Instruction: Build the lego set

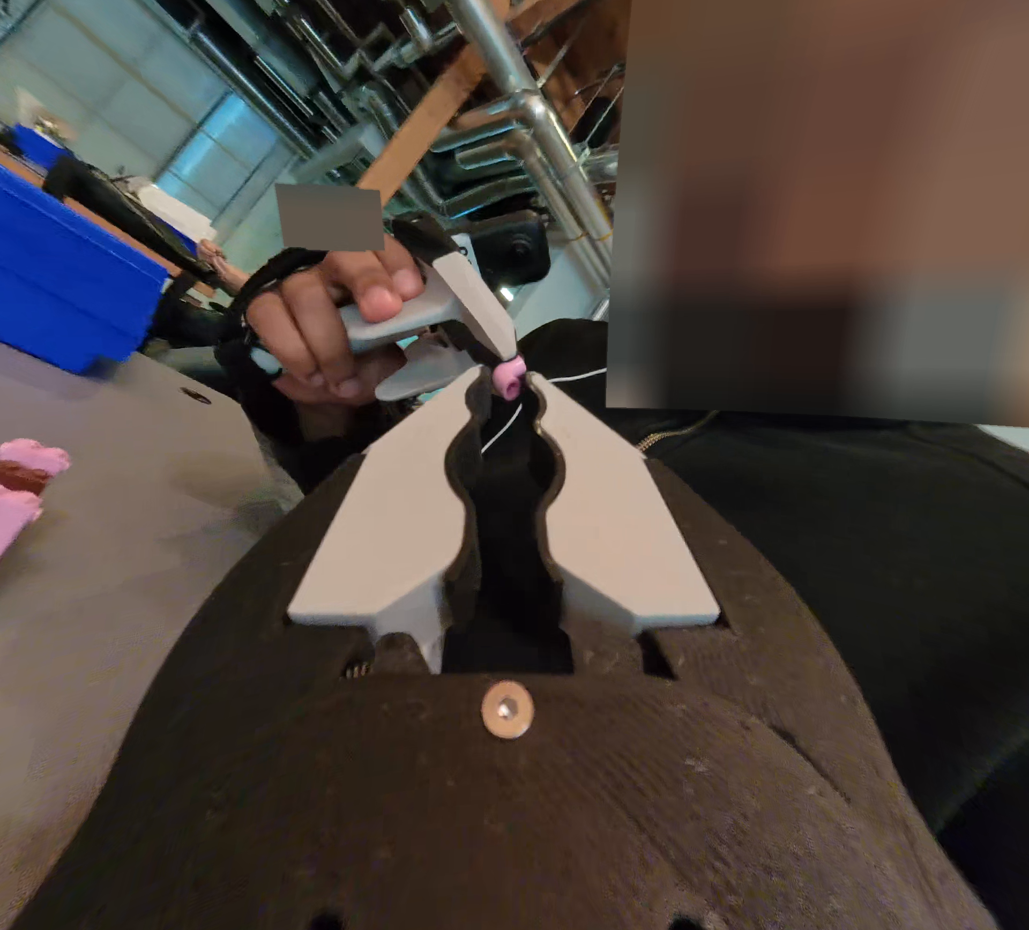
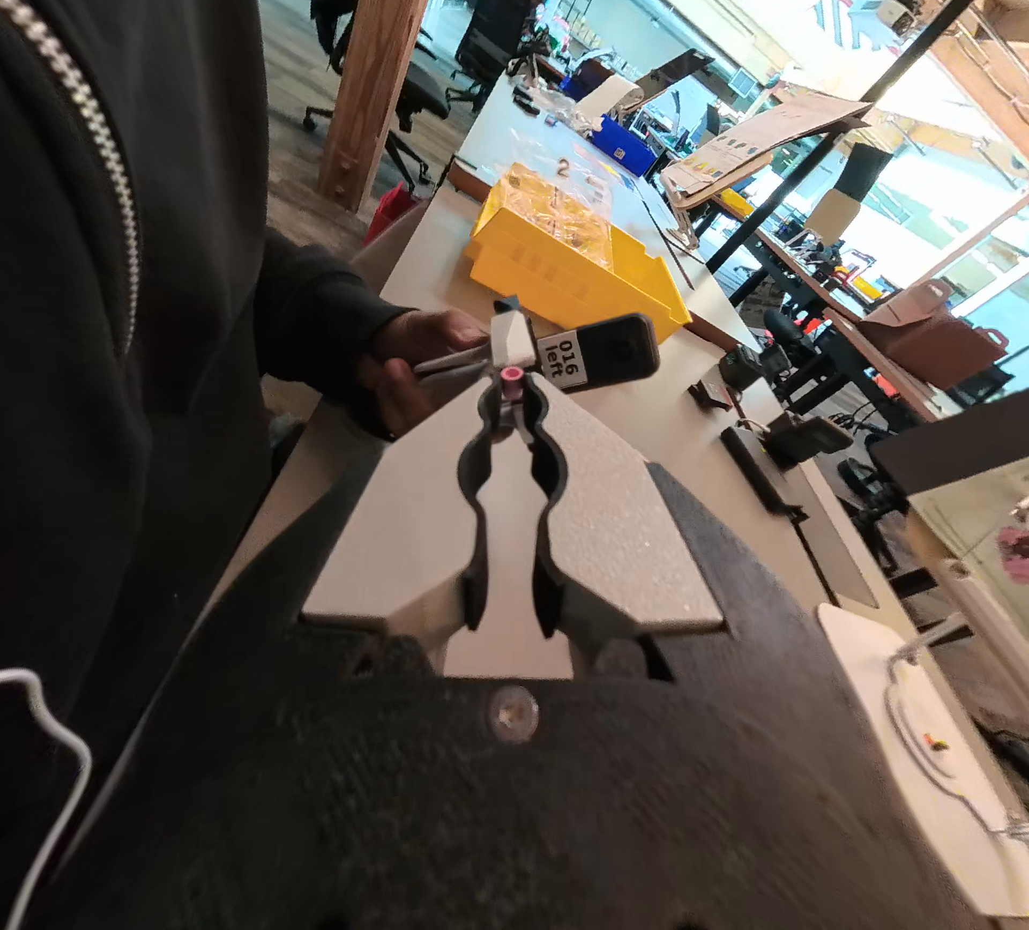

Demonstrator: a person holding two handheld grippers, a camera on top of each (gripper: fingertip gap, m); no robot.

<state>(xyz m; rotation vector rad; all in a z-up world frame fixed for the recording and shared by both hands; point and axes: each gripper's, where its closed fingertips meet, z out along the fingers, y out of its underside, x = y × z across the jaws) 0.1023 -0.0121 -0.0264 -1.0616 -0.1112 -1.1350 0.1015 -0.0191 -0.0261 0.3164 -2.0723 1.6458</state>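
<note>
Holding a small pink round plastic lego piece (image 1: 509, 381) up in the air between both tools, the person seems to be at a hand-over or a joining step, well above the grey tabletop (image 1: 139, 485). In the left wrist view, the left gripper (image 1: 505, 381) has its pale grey tips drawn close about the piece, though whether they truly press it I cannot tell. The right gripper (image 1: 504, 354) comes in from the far side, its tips brought together on the piece's upper end. Pink lego parts (image 1: 25, 480) lie on the table at the left edge, and blue plastic bins (image 1: 67, 279) stand behind; their contents are hidden.

In the right wrist view, the right gripper (image 2: 511, 384) is clamped on the pink piece (image 2: 511, 378), whose open round end faces the camera. The left gripper (image 2: 509, 349) meets it from beyond, tips nearly closed at the piece. A yellow plastic bin (image 2: 562, 268) sits on the pale bench (image 2: 640, 402) farther off, holding clear crinkled bags (image 2: 551, 212).

Next, I judge, one tool must grip firmly while the other lets go or pushes squarely; a slip would drop so small a piece.
</note>
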